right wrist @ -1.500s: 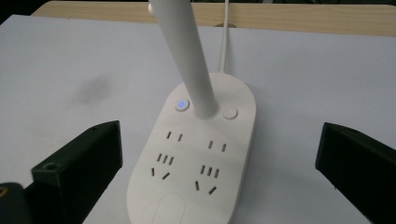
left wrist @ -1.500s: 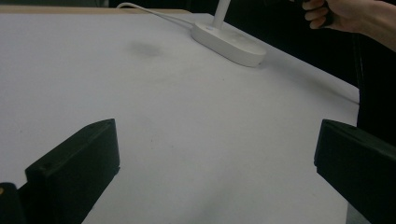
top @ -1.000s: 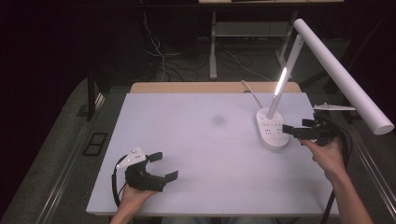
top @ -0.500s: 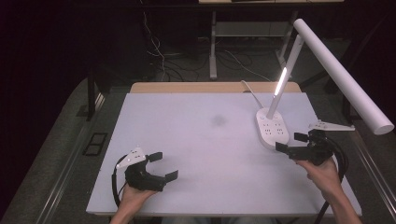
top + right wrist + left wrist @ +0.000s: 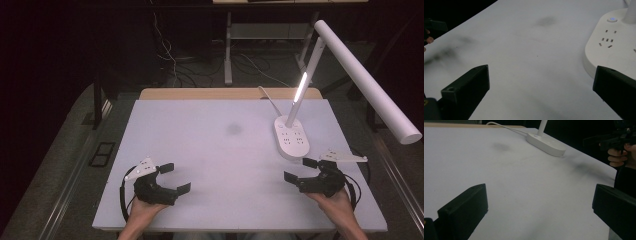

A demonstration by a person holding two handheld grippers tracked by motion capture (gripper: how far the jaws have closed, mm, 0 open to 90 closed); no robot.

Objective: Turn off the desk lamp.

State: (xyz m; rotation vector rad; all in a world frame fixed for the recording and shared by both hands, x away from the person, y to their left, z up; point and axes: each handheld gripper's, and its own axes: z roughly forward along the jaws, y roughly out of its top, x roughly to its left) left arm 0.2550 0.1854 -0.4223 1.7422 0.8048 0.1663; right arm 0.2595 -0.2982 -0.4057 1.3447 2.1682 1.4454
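My left gripper [image 5: 174, 177] rests near the front left of the white table [image 5: 210, 150], open, with nothing between its black jaws. At the front right my right gripper [image 5: 301, 169] is open too, just in front of the white lamp base [image 5: 291, 139]. In the left gripper view the left gripper [image 5: 540, 202] looks across bare table toward the lamp base [image 5: 546, 142], with the right gripper [image 5: 610, 140] far off. From the right gripper view, my right gripper [image 5: 541, 81] faces the lamp base [image 5: 614, 50] with its sockets and a lit blue button [image 5: 612, 19].
The lamp's stem [image 5: 305, 85] glows and its long white head [image 5: 367, 80] reaches out over the right edge. A white cable [image 5: 267, 97] runs off the back. A faint dark smudge [image 5: 234, 129] marks the table's middle. Cables and desk legs lie on the floor behind.
My right gripper has drawn back from beside the lamp base toward the front right of the table. The left gripper has stayed put.
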